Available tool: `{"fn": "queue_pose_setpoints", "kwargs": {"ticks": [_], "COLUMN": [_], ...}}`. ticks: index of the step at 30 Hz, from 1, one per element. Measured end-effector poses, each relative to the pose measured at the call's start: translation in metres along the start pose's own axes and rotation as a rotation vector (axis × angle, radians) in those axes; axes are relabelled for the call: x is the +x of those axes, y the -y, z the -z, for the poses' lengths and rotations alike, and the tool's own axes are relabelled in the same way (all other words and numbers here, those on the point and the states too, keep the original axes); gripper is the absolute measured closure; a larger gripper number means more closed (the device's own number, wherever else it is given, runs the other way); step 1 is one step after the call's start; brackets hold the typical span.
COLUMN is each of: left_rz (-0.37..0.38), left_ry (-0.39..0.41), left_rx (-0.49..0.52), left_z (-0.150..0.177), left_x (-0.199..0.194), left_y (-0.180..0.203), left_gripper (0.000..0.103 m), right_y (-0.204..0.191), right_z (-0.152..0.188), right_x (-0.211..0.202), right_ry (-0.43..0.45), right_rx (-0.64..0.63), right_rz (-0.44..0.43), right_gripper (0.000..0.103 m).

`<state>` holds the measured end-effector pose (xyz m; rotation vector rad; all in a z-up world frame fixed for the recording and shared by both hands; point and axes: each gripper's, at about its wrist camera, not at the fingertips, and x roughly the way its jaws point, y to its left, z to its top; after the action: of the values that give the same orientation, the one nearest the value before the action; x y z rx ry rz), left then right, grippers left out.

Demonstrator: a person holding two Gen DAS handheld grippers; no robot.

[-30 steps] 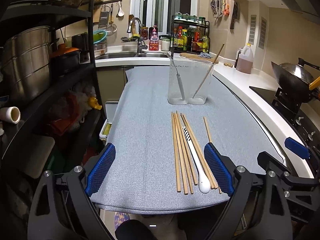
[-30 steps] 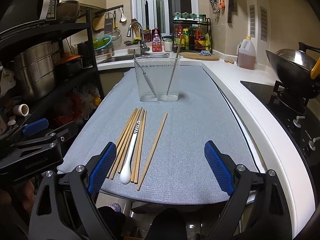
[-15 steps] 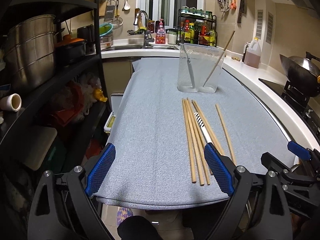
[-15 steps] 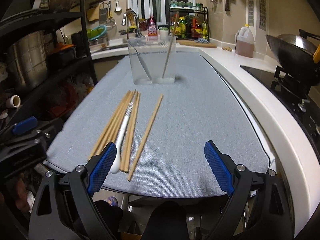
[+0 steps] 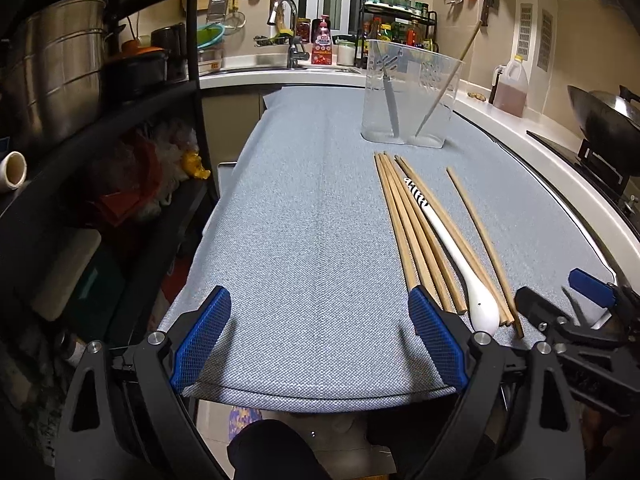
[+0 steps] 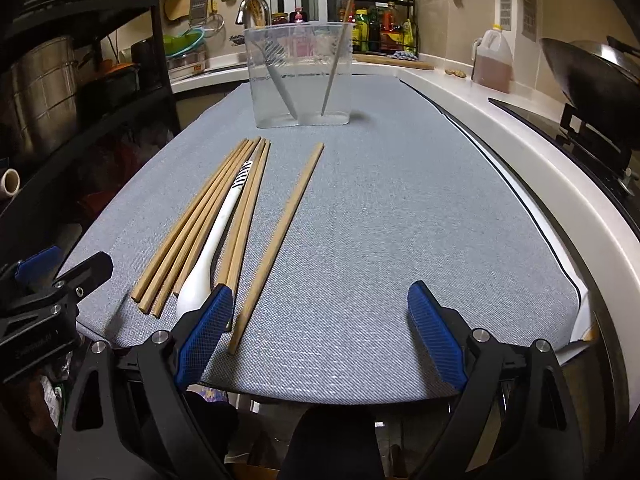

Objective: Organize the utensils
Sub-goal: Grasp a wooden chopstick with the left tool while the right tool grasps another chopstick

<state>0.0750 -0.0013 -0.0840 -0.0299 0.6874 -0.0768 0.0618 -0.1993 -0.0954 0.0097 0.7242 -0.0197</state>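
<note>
On grey cloth point(image 6: 400, 220), loose chopsticks point(image 6: 208, 216) (white spoon point(image 6: 216, 236) among them).

The left hand-held gripper point(image 5: 319, 338) is built of matte black plastic arms with triangular cut-outs. Each of its fingers point(image 5: 202, 340) carries a bright blue pad with a fine cross-hatched grip texture, and a round silver screw head sits at each joint behind the pads. The right hand-held gripper point(image 6: 320, 338) has the same make: black frame, blue textured pads, silver screws. Seen from the right wrist camera, the left unit's side shows faint embossed lettering, too blurred to read, and a blue tab.
</note>
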Motion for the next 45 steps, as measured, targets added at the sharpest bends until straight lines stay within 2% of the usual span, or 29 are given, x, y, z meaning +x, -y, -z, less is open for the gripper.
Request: {"fn": "queue_pose_setpoints", "kwargs": {"ticks": [3, 13, 20, 22, 25, 26, 32, 33, 34, 35, 36, 37, 38, 41, 45], "left_rz": [0.014, 0.017, 0.000, 0.002, 0.022, 0.030, 0.029, 0.034, 0.042, 0.058, 0.077, 0.094, 0.117, 0.154, 0.162], "left_ry": [-0.003, -0.036, 0.044, 0.069, 0.094, 0.100, 0.108, 0.110, 0.113, 0.113, 0.108, 0.097, 0.076, 0.040, 0.071], "left_rx": [0.009, 0.047, 0.071, 0.073, 0.090, 0.097, 0.092, 0.094, 0.099, 0.112, 0.124, 0.132, 0.127, 0.079, 0.058], "left_z": [-0.001, 0.004, 0.011, 0.013, 0.015, 0.016, 0.016, 0.016, 0.017, 0.017, 0.017, 0.016, 0.014, 0.010, 0.003], "left_x": [0.002, 0.021, 0.021, 0.020, 0.019, 0.018, 0.018, 0.018, 0.017, 0.016, 0.014, 0.014, 0.013, 0.011, -0.001], "left_y": [0.004, 0.016, 0.017, 0.018, 0.019, 0.021, 0.021, 0.022, 0.023, 0.025, 0.027, 0.029, 0.030, 0.024, 0.017], "left_gripper": [0.016, 0.016, 0.013, 0.014, 0.023, 0.026, 0.028, 0.034, 0.040, 0.056, 0.078, 0.088, 0.096, 0.097, 0.097], "right_y": [-0.001, 0.013, 0.019, 0.019, 0.011, 0.009, 0.006, 0.005, 0.004, 0.000, -0.004, -0.007, -0.008, -0.009, -0.008], "right_z": [0.002, 0.006, 0.012, 0.014, 0.017, 0.019, 0.027, 0.028, 0.030, 0.033, 0.034, 0.034, 0.033, 0.028, 0.020], "right_x": [0.007, 0.005, 0.006, 0.006, 0.003, 0.003, 0.001, 0.000, 0.000, -0.002, -0.003, -0.003, -0.004, -0.007, -0.026], "right_ry": [-0.018, 0.034, 0.092, 0.106, 0.145, 0.156, 0.218, 0.230, 0.240, 0.252, 0.258, 0.256, 0.248, 0.219, 0.265], "right_rx": [-0.022, -0.030, -0.003, 0.004, -0.045, -0.043, -0.011, -0.013, -0.020, -0.038, -0.057, -0.067, -0.064, -0.075, -0.091], "right_rz": [0.020, 0.056, 0.037, 0.006, -0.026, -0.034, -0.016, -0.019, -0.034, -0.056, -0.073, -0.085, -0.094, -0.104, -0.104], "right_gripper": [0.016, 0.016, 0.015, 0.024, 0.041, 0.041, 0.043, 0.051, 0.067, 0.075, 0.090, 0.096, 0.096, 0.098, 0.098]}}
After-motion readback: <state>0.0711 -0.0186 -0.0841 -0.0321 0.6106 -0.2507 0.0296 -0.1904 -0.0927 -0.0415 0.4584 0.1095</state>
